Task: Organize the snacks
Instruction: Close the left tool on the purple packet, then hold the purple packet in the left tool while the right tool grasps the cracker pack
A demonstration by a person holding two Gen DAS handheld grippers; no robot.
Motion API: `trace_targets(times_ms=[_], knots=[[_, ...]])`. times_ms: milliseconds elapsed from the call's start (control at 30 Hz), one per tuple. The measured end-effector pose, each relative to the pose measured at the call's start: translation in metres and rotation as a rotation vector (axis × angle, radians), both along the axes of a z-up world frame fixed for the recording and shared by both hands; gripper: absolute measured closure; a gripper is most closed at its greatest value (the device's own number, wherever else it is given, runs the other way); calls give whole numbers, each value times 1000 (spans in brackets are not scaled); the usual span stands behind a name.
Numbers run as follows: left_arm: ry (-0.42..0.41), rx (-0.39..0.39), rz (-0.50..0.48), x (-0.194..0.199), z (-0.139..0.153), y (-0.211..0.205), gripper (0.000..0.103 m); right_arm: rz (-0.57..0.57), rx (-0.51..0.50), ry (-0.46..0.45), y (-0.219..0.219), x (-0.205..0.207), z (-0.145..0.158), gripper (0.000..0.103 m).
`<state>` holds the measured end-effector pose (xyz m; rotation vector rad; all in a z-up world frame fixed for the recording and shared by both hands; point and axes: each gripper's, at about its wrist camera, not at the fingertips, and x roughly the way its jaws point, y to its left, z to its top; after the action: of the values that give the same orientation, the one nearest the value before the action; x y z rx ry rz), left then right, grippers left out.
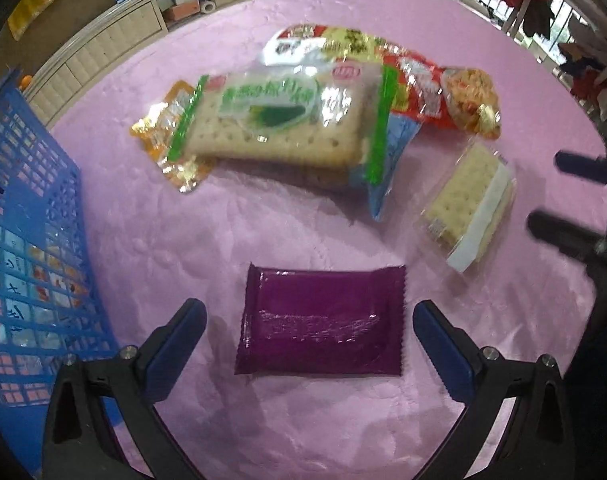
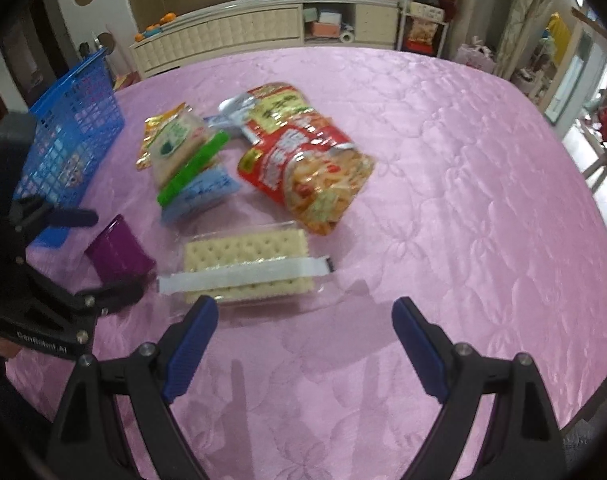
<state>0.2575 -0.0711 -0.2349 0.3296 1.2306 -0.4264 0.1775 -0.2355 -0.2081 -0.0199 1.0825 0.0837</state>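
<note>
The left tool (image 1: 309, 336) is spread wide with nothing held, its fingers either side of a purple packet (image 1: 321, 322) lying flat on the pink counter (image 1: 263, 420). The right tool (image 2: 305, 338) also gapes open and holds nothing, just short of a clear cracker pack with a white band (image 2: 245, 270). Farther off lie a green-striped cracker pack (image 1: 279, 120) atop other wrappers and a red snack bag (image 2: 307, 164). A blue basket (image 1: 27, 216) stands at the left.
</note>
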Motion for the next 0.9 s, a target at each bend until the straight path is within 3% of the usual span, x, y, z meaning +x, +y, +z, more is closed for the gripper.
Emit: trace_targets(times_ms=[67,167,233,400,633,900], knots=[[2,-29,9,1,-2,2,6,-10,10,1,-3,0,1,12],[-15,-40,14,-3,2,4,19,-11,10,6,-4,0,1,12],[-17,-43,15,-6,5,3,36,-10,9,12,-3,0,0,12],[-22,-49,51,-13,8,7,48,-2,25,23,0,-4,0,12],[-52,-96,163,-18,27,25,48,24,38,11,4,-4,6,11],[-123,-93,257,-33,42,37,48,112,51,42,23,10,0,12]])
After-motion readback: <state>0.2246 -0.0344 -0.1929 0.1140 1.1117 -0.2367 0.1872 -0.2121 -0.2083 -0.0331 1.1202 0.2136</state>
